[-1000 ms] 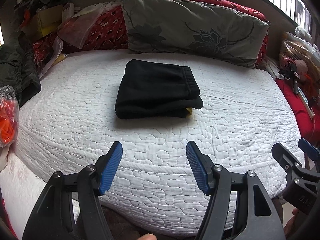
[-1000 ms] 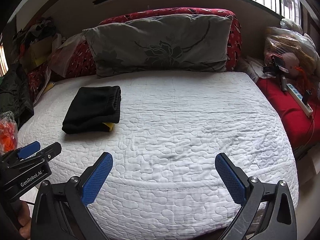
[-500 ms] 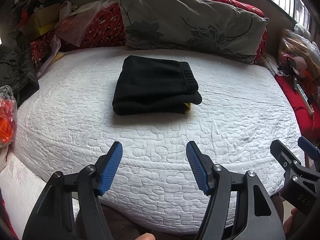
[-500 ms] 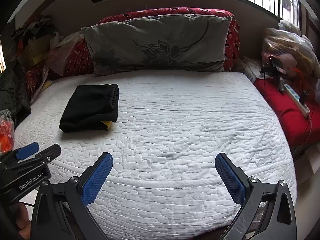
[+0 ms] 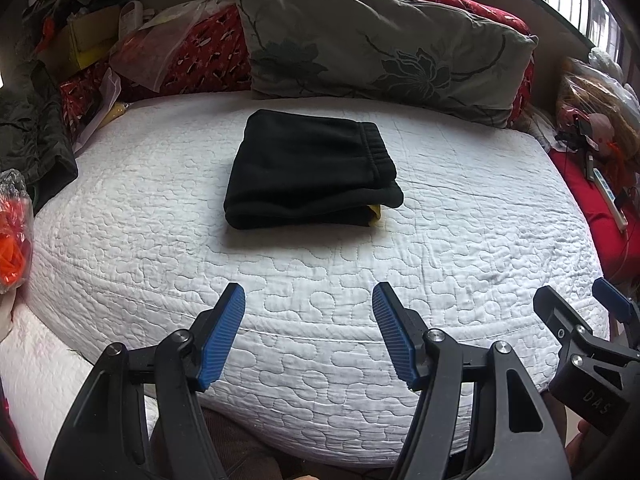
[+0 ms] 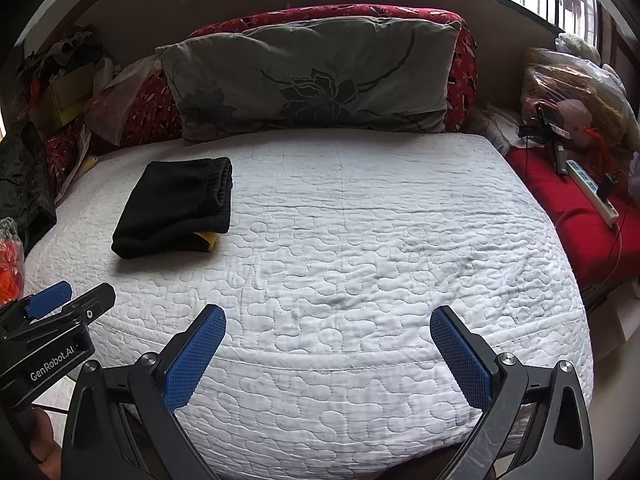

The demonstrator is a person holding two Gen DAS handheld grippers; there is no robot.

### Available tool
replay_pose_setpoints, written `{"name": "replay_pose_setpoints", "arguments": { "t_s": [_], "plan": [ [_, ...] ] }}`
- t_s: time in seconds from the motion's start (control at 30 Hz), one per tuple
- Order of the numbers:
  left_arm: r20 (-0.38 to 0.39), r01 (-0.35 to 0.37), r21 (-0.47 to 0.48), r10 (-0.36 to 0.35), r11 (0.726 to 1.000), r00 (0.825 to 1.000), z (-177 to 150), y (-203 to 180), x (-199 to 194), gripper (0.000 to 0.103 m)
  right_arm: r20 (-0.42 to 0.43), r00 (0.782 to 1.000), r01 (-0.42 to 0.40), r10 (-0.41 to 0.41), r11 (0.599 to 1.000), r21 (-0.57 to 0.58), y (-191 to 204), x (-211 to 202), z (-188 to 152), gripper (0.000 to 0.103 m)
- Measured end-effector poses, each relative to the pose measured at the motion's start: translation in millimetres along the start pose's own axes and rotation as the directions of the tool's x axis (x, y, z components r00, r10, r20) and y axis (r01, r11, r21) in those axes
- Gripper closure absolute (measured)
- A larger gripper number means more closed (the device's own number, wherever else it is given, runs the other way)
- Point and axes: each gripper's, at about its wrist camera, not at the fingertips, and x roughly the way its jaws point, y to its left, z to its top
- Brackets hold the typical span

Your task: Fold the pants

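White quilted bed [image 5: 460, 220] is filling the left view; folded pants [image 5: 308, 168] are lying mid-bed, the left gripper [image 5: 308, 332] hanging open near its edge. Right view: pants [image 6: 176, 204] are sitting far left, right gripper [image 6: 328, 352] gaping empty.

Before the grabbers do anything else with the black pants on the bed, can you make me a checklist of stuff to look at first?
1. Pants folded into a neat bundle: ok, they lie as a compact stack on the white quilt.
2. Nothing sticking out: not ok, a yellow bit peeks from the near right corner.
3. Left gripper empty: ok, jaws apart, nothing between them.
4. Right gripper empty: ok, jaws wide apart, only quilt beyond them.
5. Grippers clear of the pants: ok, both hang over the bed's near edge, well short of the bundle.
6. Layers inside lie flat: cannot tell, the top layer hides them.
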Motion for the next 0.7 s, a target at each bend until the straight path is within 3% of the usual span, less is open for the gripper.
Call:
{"name": "replay_pose_setpoints", "arguments": {
  "t_s": [0.3,0.5,0.7],
  "plan": [
    [-0.005,0.009,0.005,-0.009,1.000,1.000,1.5,-0.1,1.9,0.037,-0.006,1.000,0.007,-0.007,1.000,-0.013,2.3,1.2,-1.8,0.000],
    [0.039,0.010,0.008,-0.010,1.000,0.999,2.6,0.0,-3.3,0.037,-0.017,1.000,0.013,-0.014,1.000,-0.015,1.8,3.8,-2.6,0.000],
    [0.009,0.020,0.015,-0.020,1.000,1.000,4.3,-2.6,-0.2,0.037,-0.026,1.000,0.009,-0.009,1.000,-0.001,-1.2,5.2,-2.8,0.000]
  ]
}}
